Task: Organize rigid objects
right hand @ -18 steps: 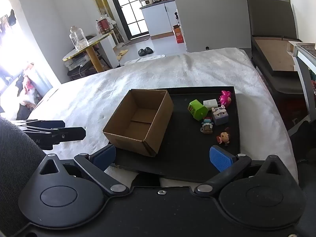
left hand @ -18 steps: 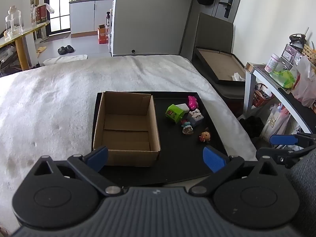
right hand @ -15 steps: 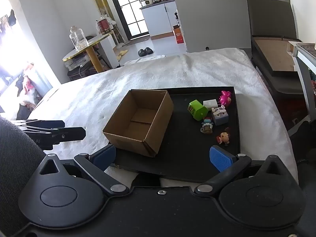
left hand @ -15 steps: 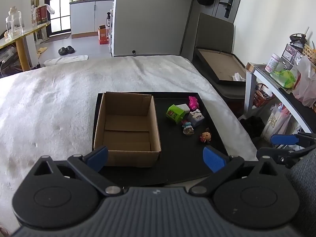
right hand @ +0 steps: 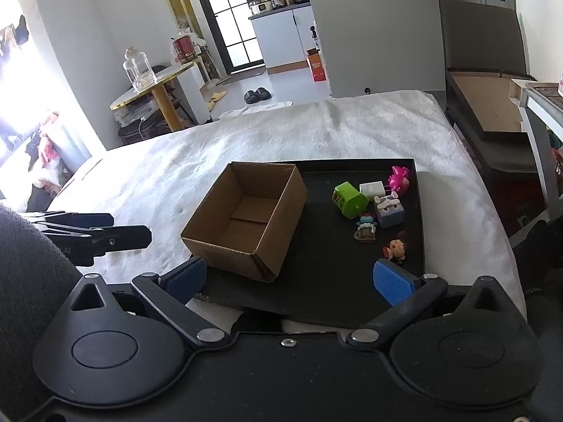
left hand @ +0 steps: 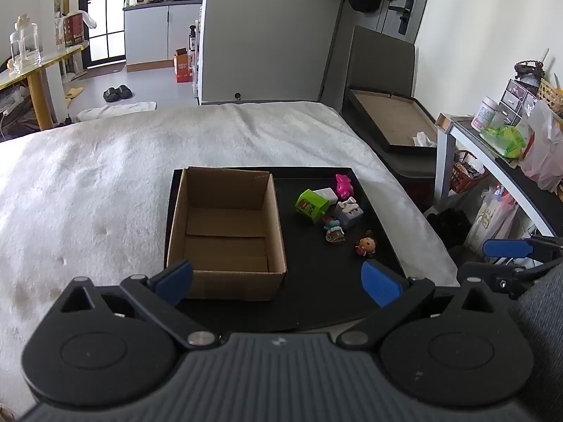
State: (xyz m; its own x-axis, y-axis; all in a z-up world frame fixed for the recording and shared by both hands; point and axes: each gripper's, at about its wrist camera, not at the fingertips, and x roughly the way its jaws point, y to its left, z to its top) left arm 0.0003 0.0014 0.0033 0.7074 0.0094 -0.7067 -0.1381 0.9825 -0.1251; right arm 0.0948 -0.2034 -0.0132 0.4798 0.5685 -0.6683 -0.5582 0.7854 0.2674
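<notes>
Above the tray (left hand: pixel 337 302), nothing has shifted — both grippers (left hand: pixel 278 281) (right hand: pixel 292 277) stay wide, empty.

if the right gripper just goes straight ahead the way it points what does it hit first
Probably the black tray: the open right gripper aims at its near edge, between the cardboard box and the small red-haired figure. Depth is uncertain.

Both wrist views look forward, near, sharing the black tray (left hand: pixel 383 246).

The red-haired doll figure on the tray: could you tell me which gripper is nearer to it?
Right gripper: the red-haired doll sits just beyond its right fingertip. The left gripper hangs farther left, facing the cardboard box.
</notes>
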